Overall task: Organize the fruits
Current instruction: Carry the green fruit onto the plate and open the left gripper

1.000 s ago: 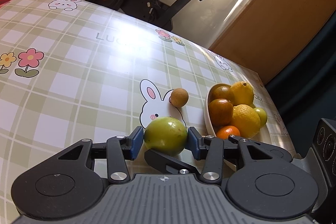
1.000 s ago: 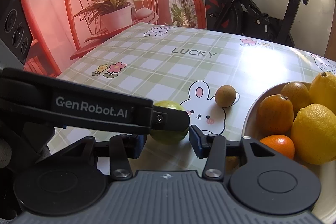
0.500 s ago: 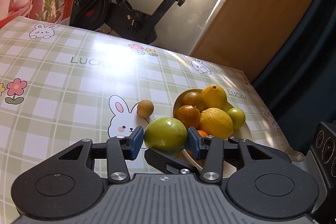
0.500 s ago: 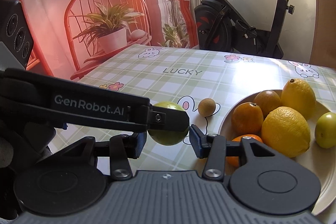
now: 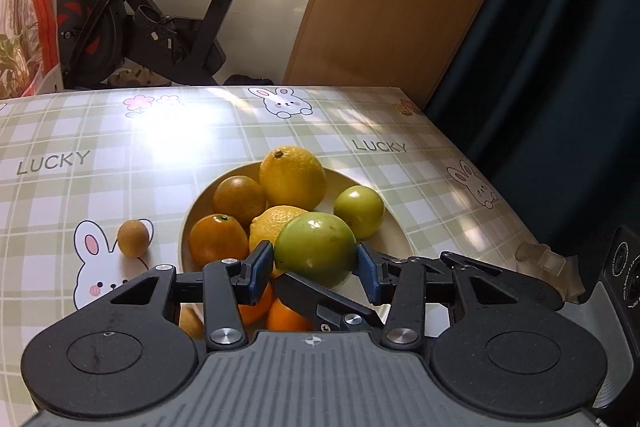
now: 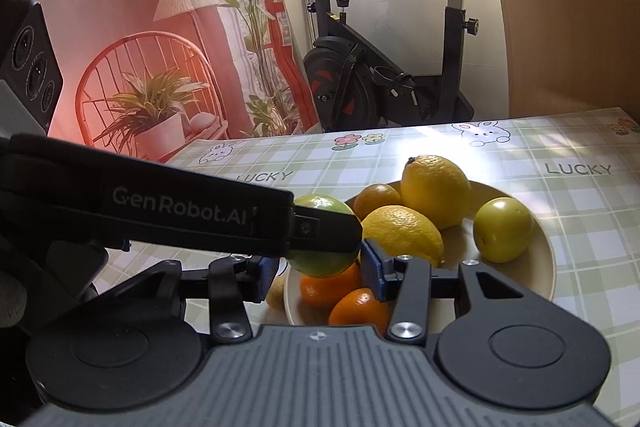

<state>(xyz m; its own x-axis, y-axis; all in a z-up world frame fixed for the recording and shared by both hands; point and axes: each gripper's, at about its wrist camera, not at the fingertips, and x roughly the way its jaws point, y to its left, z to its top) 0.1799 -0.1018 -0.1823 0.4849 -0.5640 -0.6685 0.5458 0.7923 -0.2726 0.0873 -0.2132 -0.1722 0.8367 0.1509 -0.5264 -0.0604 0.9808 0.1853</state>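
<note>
My left gripper (image 5: 316, 267) is shut on a large green fruit (image 5: 315, 249) and holds it above the near side of a cream bowl (image 5: 394, 231). The bowl holds lemons (image 5: 292, 177), oranges (image 5: 218, 239) and a small green fruit (image 5: 359, 205). A small brown round fruit (image 5: 133, 237) lies on the table left of the bowl. In the right wrist view the left gripper's arm (image 6: 180, 215) crosses in front, with the green fruit (image 6: 320, 205) at its tip. My right gripper (image 6: 316, 273) is open and empty, low beside the bowl (image 6: 544, 259).
The table has a green checked cloth (image 5: 100, 163) with rabbits and "LUCKY" print. An exercise bike (image 5: 160, 23) stands behind the far edge. A wooden panel and a dark curtain (image 5: 560, 27) are at the right. A clear plastic bit (image 5: 540, 259) lies near the right edge.
My left gripper has carried the green fruit up and to the right, from beside the bowl to over it. The right gripper has followed toward the bowl, still open.
</note>
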